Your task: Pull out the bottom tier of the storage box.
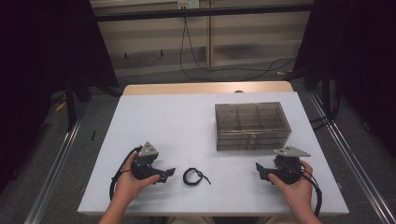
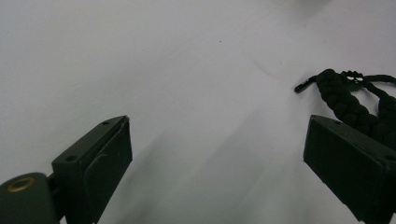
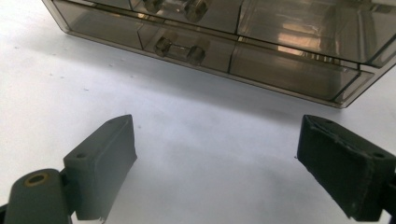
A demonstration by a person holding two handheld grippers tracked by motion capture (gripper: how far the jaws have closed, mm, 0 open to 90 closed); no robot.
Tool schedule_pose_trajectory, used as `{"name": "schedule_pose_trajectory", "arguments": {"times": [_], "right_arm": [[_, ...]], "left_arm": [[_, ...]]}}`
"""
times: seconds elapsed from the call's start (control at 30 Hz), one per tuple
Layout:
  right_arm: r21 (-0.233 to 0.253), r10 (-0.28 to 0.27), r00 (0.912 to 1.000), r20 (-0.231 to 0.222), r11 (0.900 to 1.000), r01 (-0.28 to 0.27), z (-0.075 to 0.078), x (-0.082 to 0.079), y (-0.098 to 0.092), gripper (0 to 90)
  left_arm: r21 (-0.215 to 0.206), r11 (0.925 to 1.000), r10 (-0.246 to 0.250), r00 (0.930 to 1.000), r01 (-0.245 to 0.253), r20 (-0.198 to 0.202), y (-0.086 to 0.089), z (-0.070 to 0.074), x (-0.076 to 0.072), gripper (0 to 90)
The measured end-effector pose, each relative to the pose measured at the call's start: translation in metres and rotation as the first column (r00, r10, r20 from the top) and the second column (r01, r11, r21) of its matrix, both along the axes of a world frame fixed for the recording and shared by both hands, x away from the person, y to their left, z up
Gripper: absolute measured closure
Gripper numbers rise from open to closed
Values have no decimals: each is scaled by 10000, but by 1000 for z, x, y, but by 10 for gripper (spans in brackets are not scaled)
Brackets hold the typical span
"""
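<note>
A black braided bracelet [image 1: 194,176] lies on the white table [image 1: 168,121] near its front edge, between the two hands. In the left gripper view the bracelet [image 2: 350,105] sits just beyond the right jaw. My left gripper [image 1: 168,173] rests on the table a little to the left of it, pointing right, open [image 2: 217,163] with nothing between the jaws. A smoky see-through drawer box [image 1: 252,126] stands at the right middle. Below its front right corner my right gripper [image 1: 260,171] is open [image 3: 215,163] and faces the box [image 3: 261,42] and a drawer handle [image 3: 180,49].
A wooden strip [image 1: 208,87] runs along the table's far edge. Cables [image 1: 196,60] lie on the floor beyond it. Dark curtains [image 1: 42,56] flank both sides. Bare white surface stretches across the left and middle of the table.
</note>
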State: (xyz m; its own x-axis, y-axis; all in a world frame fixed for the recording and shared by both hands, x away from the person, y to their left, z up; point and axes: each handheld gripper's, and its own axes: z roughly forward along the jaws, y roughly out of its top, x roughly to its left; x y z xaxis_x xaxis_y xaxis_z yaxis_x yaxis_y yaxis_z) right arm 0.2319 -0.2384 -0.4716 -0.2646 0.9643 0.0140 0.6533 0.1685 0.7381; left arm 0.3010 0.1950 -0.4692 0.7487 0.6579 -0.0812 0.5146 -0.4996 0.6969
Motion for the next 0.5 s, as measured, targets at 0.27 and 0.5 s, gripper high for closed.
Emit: {"name": "schedule_pose_trajectory", "arguments": {"times": [0.27,0.5], "right_arm": [[15,20,10000,-57,10000,-20,0,1,2,110],[-6,-2,10000,-96,10000,2,2,4,3,110]], "left_arm": [[27,10000,-34,9999,34,-98,1,0,0,82],[-37,10000,-34,9999,34,-106,2,1,1,82]]}}
